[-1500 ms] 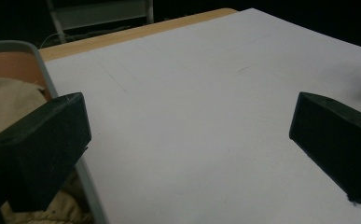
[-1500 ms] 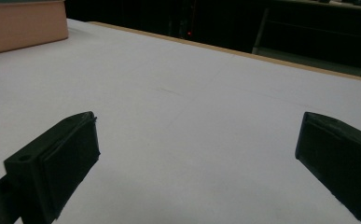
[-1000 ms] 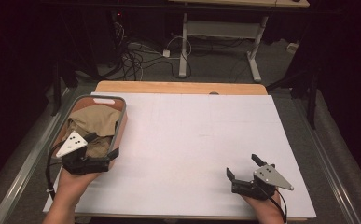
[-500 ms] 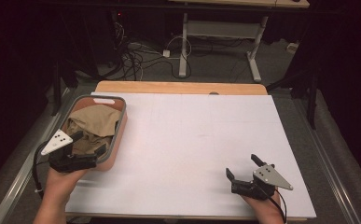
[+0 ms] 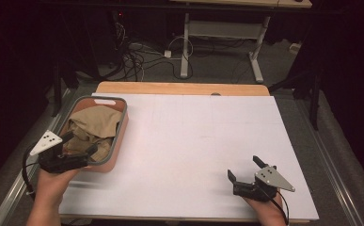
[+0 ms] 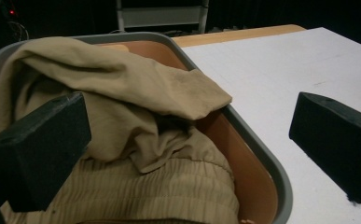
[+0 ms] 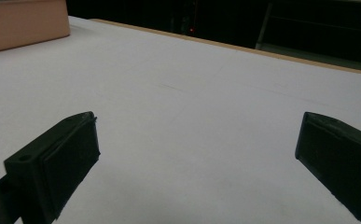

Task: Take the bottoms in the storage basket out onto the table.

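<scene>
My left gripper (image 5: 78, 143) has drawn back to the one basket's (image 5: 118, 141) near rim, jaws wide apart over one tan garment (image 5: 95, 125); my right gripper (image 5: 248, 170), at five o'clock, gapes empty.

No text, label, brand, number or sign can be read anywhere in these views. The white sheet covering the worktop (image 5: 189, 141) is blank apart from faint unlettered lines, the salmon-coloured plastic tub with a grey rim (image 5: 119, 136) carries no marking, and the grey three-cornered plates on the grippers show small holes, no lettering.
</scene>
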{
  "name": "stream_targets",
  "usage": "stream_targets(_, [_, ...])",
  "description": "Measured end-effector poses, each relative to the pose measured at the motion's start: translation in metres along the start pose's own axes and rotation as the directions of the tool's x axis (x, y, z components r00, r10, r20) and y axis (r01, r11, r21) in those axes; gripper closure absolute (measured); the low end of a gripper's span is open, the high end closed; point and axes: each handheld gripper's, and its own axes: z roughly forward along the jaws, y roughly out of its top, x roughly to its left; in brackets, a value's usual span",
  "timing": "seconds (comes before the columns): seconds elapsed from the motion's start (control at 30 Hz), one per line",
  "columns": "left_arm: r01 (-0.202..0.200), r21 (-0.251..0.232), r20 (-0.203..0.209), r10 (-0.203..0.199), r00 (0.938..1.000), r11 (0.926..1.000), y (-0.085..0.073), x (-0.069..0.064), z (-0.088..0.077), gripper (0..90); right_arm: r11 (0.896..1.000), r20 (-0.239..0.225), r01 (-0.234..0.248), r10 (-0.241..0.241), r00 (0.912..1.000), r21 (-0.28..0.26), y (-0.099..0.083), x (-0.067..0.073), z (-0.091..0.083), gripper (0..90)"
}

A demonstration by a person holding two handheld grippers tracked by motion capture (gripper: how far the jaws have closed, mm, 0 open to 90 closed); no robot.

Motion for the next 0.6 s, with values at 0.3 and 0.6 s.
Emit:
stream_targets(0.3, [0.035, 0.003, -0.034, -0.035, 0.9988, 0.9994, -0.006, 0.017, -0.007, 0.0, 1.000, 0.000, 0.007, -0.007, 1.0000, 0.002, 0.000, 0.000, 0.000, 0.6])
stream_targets(0.6, [0.069, 0.000, -0.052, -0.069, 0.9963, 0.9976, -0.010, 0.028, -0.009, 0.0, 1.000, 0.000, 0.007, -0.007, 1.0000, 0.000, 0.000, 0.000, 0.000, 0.6])
